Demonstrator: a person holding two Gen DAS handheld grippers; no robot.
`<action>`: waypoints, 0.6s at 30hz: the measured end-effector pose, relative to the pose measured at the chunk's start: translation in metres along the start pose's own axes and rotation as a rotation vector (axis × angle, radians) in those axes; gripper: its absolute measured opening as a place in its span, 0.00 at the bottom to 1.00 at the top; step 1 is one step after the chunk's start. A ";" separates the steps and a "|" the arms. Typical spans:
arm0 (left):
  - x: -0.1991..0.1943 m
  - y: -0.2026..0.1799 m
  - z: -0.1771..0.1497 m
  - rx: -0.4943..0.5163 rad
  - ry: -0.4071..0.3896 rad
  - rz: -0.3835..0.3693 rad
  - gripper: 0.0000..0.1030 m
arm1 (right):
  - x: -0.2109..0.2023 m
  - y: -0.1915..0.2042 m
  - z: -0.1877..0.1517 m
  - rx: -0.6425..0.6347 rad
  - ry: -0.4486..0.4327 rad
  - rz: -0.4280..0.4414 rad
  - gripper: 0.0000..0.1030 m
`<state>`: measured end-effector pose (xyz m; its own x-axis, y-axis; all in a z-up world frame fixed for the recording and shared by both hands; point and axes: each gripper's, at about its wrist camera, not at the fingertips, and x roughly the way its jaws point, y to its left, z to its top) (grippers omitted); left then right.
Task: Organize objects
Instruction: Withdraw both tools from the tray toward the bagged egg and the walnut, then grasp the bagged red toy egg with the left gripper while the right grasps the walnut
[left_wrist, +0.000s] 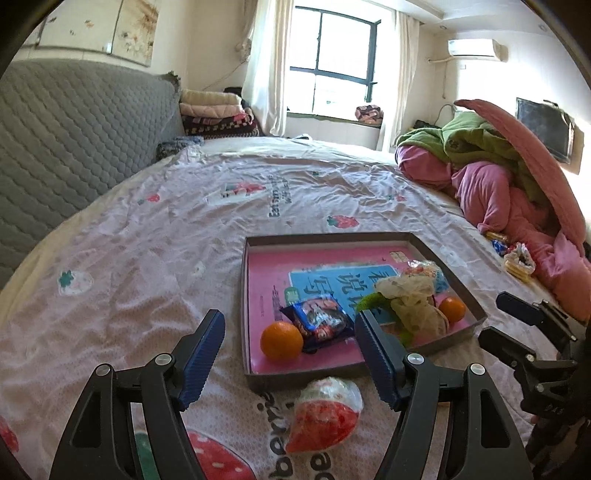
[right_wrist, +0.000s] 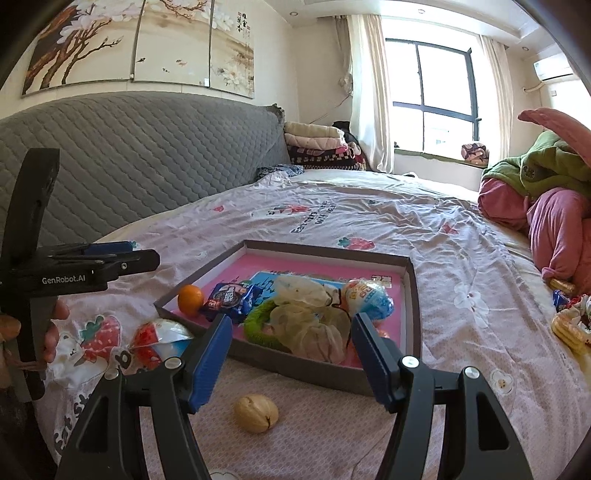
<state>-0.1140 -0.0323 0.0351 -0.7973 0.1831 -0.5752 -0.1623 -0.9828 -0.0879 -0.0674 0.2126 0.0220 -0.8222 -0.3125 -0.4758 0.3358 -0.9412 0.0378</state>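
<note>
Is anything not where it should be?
Yes. A red and white snack packet lies on the bedsheet just outside the tray, and a pale nut-like thing lies on the sheet too. The other snacks and both oranges are already in the tray.

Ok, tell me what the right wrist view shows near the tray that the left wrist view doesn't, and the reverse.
Only the right wrist view shows the pale walnut-like nut lying on the bedsheet in front of the tray, between the open right gripper fingers.

Only the left wrist view shows a second orange at the tray's far right side, beside the mesh bag.

Both show the orange in the tray's corner, the blue snack packet next to it, and the red-and-white wrapped packet on the sheet outside the tray, below the open left gripper.
</note>
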 end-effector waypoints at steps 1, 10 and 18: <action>0.000 0.000 -0.003 -0.004 0.008 -0.005 0.72 | -0.001 0.001 -0.001 -0.003 0.001 0.001 0.65; -0.004 0.000 -0.023 -0.019 0.070 -0.043 0.72 | -0.005 0.007 -0.011 -0.006 0.032 0.011 0.65; 0.002 -0.011 -0.035 0.012 0.110 -0.075 0.72 | -0.007 0.010 -0.025 0.020 0.077 0.033 0.65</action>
<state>-0.0931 -0.0217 0.0062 -0.7145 0.2519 -0.6527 -0.2263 -0.9660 -0.1250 -0.0469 0.2082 0.0031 -0.7730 -0.3334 -0.5397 0.3521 -0.9332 0.0721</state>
